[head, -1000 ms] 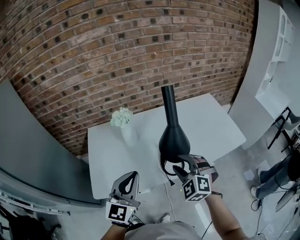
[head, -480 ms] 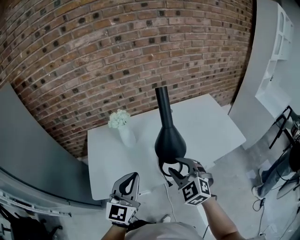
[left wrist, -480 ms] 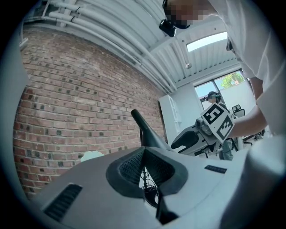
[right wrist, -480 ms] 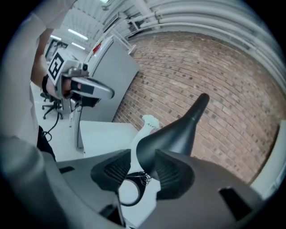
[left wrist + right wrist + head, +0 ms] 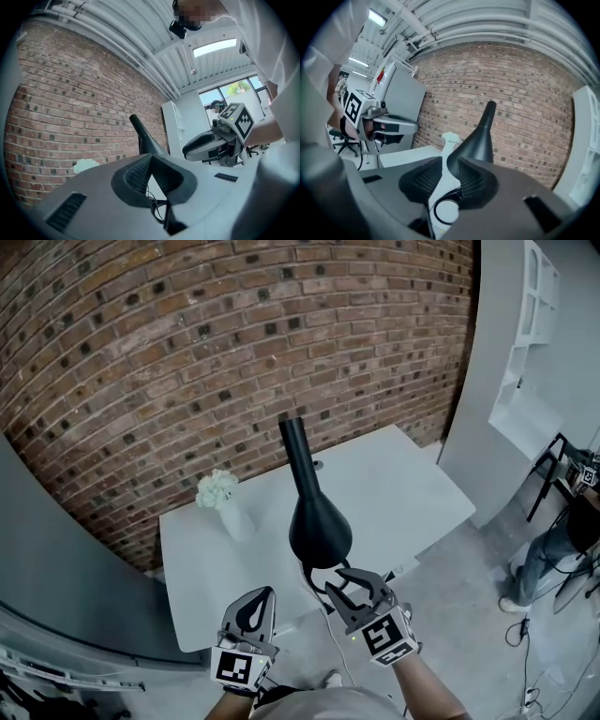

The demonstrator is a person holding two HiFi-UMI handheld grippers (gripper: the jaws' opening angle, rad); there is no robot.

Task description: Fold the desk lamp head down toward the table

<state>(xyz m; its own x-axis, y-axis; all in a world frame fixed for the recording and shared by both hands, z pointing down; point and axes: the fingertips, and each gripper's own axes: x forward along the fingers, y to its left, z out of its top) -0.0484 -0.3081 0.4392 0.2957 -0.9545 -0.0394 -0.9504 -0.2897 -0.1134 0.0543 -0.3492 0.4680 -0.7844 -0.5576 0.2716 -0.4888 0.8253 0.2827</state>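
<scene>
A black desk lamp stands on the white table (image 5: 412,484), its thin stem (image 5: 298,451) rising toward the brick wall and its cone head (image 5: 319,526) flaring toward me. My right gripper (image 5: 343,584) sits just below the head's rim, its jaws closing with a gap still between them. In the right gripper view only table and a cable loop (image 5: 445,206) show between the jaws (image 5: 449,161), with the lamp head (image 5: 473,140) just beyond. My left gripper (image 5: 265,592) hangs shut and empty off the table's front edge, the lamp (image 5: 143,138) ahead of it.
A white vase of pale flowers (image 5: 220,498) stands at the table's left back. A brick wall runs behind. A grey panel (image 5: 56,559) stands at the left and a white shelf unit (image 5: 525,334) at the right. A person (image 5: 562,540) sits at the right edge.
My right gripper has risen toward the lamp head's rim and rolled, and its jaws have narrowed. The left gripper has drifted only a little. The head view has shifted.
</scene>
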